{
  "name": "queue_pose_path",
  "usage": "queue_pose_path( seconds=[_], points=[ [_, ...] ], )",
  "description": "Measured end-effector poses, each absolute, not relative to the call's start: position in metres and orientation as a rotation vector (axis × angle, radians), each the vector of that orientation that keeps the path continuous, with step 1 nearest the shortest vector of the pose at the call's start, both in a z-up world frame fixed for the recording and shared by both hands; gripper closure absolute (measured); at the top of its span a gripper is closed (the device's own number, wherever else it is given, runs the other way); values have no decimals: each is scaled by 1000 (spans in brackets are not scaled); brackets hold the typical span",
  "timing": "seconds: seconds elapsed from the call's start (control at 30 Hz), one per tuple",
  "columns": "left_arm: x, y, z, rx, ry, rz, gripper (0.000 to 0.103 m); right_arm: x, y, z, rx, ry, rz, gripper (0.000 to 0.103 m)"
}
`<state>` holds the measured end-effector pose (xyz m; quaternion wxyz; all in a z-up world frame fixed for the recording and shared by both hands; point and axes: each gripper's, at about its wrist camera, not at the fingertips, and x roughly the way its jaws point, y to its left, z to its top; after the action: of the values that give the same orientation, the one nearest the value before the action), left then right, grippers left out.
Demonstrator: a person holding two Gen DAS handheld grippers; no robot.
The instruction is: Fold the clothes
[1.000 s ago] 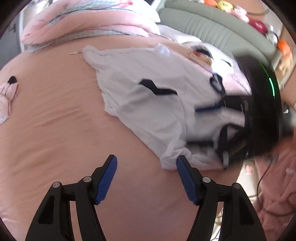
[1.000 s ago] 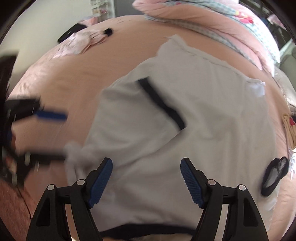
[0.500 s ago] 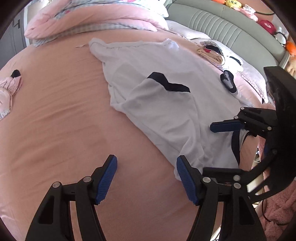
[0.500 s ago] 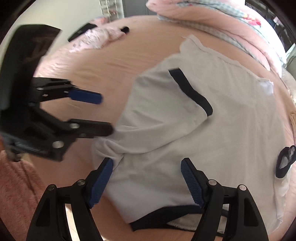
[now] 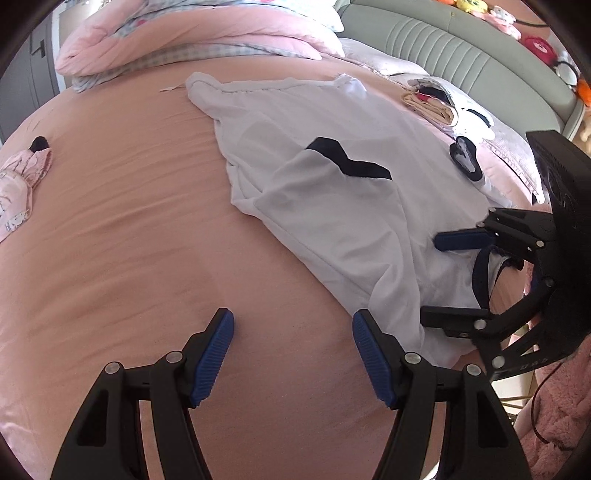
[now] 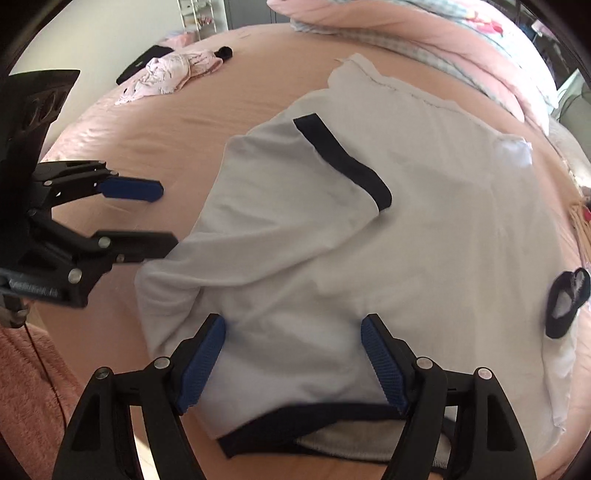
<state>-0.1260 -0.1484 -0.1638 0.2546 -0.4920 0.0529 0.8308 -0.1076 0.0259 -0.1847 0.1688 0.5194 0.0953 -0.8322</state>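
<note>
A white T-shirt (image 6: 424,229) with dark trim lies spread on the pink bed (image 5: 122,236), one sleeve folded over its body. The right gripper (image 6: 293,354) hangs over the shirt's 6 o'clock collar end, jaws apart and empty. The left gripper (image 5: 291,350), jaws also apart, hovers over bare sheet at the shirt's 8 o'clock edge.

The bed (image 5: 122,236) carries everything, its peach-pink sheet lightly creased. A white T-shirt (image 5: 332,184) with dark trim lies spread across it, one sleeve folded over the body. A rumpled pink garment (image 6: 166,74) lies well apart near the far edge, a small black item beside it. A bunched pink quilt (image 5: 192,33) lies along the bed's far end. A dark sock (image 6: 565,306) rests on the shirt's edge.
</note>
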Motion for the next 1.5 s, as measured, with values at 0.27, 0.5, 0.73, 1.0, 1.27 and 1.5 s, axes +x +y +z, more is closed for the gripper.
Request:
queue_pose_path(
  seconds=[0.27, 0.5, 0.73, 1.0, 1.27, 1.5],
  points=[
    [-127, -155, -162, -1337, 109, 2253, 38, -97, -17, -181, 1282, 342, -2267, 27],
    [-122, -144, -163, -1329, 179, 2214, 38, -67, -23, -184, 1304, 316, -2158, 27],
    [-128, -156, -130, -1187, 59, 2362, 38, -98, 23, -169, 1350, 215, -2344, 27],
    [-146, -117, -162, -1362, 337, 2160, 37, -134, 49, -162, 1400, 190, -2488, 27],
    [-206, -144, -149, -1363, -41, 2468, 37, -138, 37, -156, 1464, 284, -2467, 26],
    [-217, -117, -152, -1382, 116, 2289, 37, -159, 30, -166, 1525, 350, -2435, 26]
  ],
)
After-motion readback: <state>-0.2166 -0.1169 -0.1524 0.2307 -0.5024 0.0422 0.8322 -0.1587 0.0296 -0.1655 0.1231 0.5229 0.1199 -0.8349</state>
